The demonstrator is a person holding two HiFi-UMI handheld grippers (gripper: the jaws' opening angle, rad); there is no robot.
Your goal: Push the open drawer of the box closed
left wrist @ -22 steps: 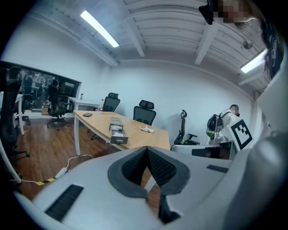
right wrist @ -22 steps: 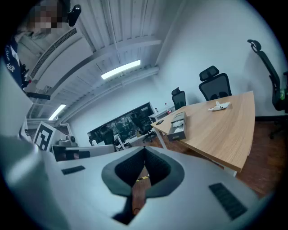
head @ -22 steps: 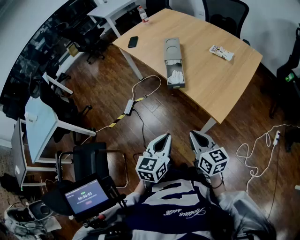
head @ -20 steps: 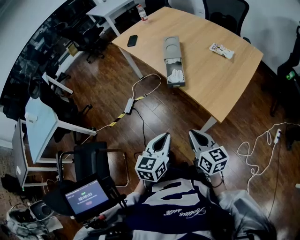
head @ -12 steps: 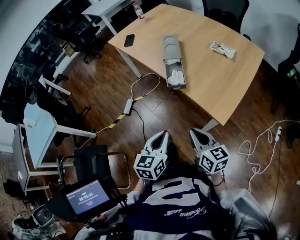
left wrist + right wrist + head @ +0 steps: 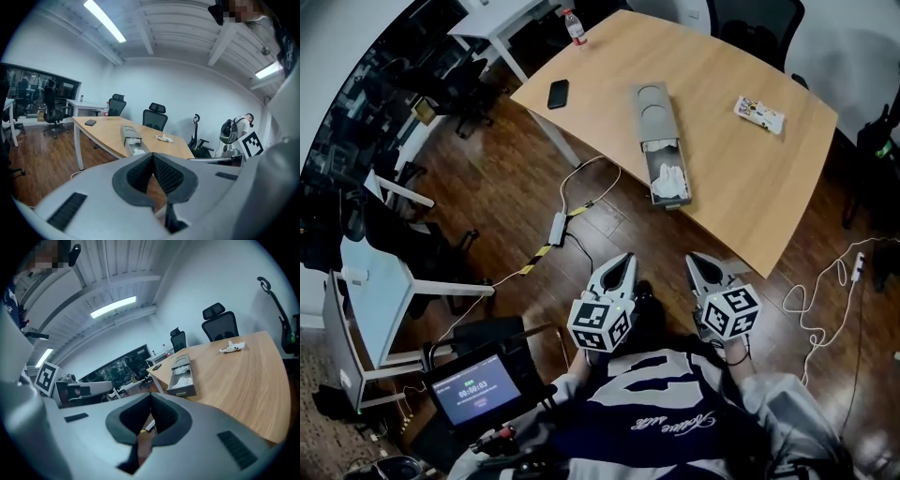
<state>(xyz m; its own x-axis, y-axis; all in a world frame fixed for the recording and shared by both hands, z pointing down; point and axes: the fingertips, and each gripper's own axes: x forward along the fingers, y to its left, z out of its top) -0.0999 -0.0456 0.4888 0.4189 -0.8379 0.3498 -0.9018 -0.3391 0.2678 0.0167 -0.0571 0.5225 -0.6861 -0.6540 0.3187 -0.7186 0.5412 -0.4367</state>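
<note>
A long grey box point(image 6: 655, 110) lies on the wooden table point(image 6: 741, 187). Its drawer point(image 6: 667, 179) is pulled out toward the table's near edge, with white stuff inside. Both grippers hang over the floor close to the person's body, well short of the table. The left gripper point(image 6: 625, 259) and right gripper point(image 6: 694, 260) are shut and empty. The left gripper view shows the box point(image 6: 127, 132) and drawer point(image 6: 137, 149) beyond the shut left gripper point(image 6: 153, 157). In the right gripper view, the drawer point(image 6: 184, 381) lies past the shut right gripper point(image 6: 151, 401).
On the table lie a black phone point(image 6: 558, 93), a bottle point(image 6: 577, 26) and a white packet point(image 6: 759, 114). Cables and a power strip point(image 6: 556, 228) lie on the wood floor under the table edge. Office chairs point(image 6: 748, 28) stand behind. A screen device point(image 6: 475, 386) sits lower left.
The head view has shifted: the table, box and drawer now sit lower in the picture, a little nearer the grippers. Both grippers stay shut and side by side.
</note>
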